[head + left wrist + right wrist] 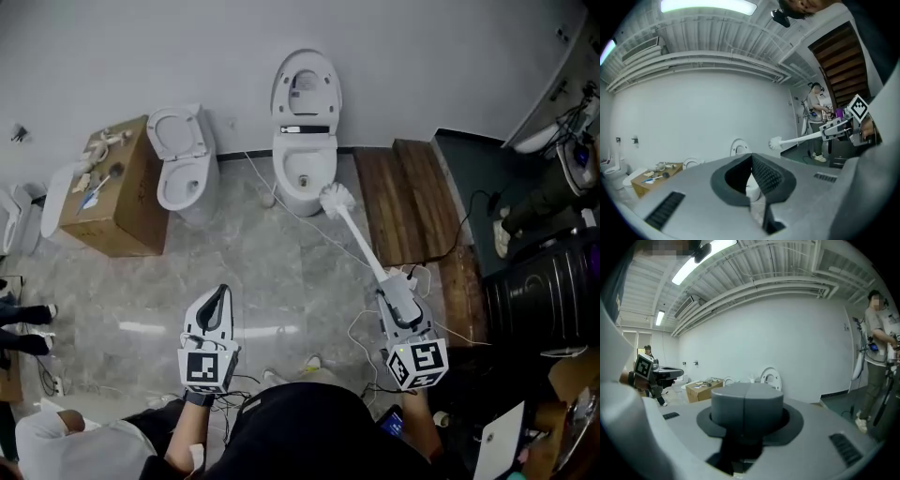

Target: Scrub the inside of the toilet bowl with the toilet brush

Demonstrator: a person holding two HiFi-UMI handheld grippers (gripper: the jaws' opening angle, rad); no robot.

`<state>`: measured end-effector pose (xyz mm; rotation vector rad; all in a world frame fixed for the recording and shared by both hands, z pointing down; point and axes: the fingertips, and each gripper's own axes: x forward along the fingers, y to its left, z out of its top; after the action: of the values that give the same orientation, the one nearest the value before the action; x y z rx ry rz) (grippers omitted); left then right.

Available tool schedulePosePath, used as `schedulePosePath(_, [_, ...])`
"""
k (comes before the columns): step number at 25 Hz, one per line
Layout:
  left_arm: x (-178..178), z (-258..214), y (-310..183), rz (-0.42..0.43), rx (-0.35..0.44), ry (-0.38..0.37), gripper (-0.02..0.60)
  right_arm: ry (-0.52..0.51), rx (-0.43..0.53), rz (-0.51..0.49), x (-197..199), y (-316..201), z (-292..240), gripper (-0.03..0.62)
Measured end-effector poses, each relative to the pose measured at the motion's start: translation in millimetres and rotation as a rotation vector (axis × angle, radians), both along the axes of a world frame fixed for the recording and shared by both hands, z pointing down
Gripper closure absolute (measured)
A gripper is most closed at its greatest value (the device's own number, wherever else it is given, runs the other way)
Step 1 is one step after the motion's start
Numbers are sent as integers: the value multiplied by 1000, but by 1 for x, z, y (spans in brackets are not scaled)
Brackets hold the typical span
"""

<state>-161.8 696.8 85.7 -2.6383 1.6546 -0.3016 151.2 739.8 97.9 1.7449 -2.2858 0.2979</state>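
Left gripper [218, 300]: near left, fingers apart, nothing between them.
Toilet bowl [302, 174]: far centre, by the wall.
Toilet brush [338, 200]: head raised just right of the bowl, outside its rim.
Right gripper [394, 298]: near right, clamped on the brush handle.
Progress: scrubbing apparently not begun; all of it remains.

Left of my view: cardboard box [117, 211] carrying small clutter, against the wall. Right: dark wooden planks [405, 197] on the marble floor [253, 272].
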Motion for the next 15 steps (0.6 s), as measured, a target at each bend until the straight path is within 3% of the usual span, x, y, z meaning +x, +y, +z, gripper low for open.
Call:
schedulePosePath(9, [31, -1, -19, -41, 18, 9, 571, 13, -15, -35, 31, -28, 7, 445])
schedulePosePath(15, [49, 19, -43, -23, -17, -17, 571, -13, -39, -37, 43, -56, 22, 445])
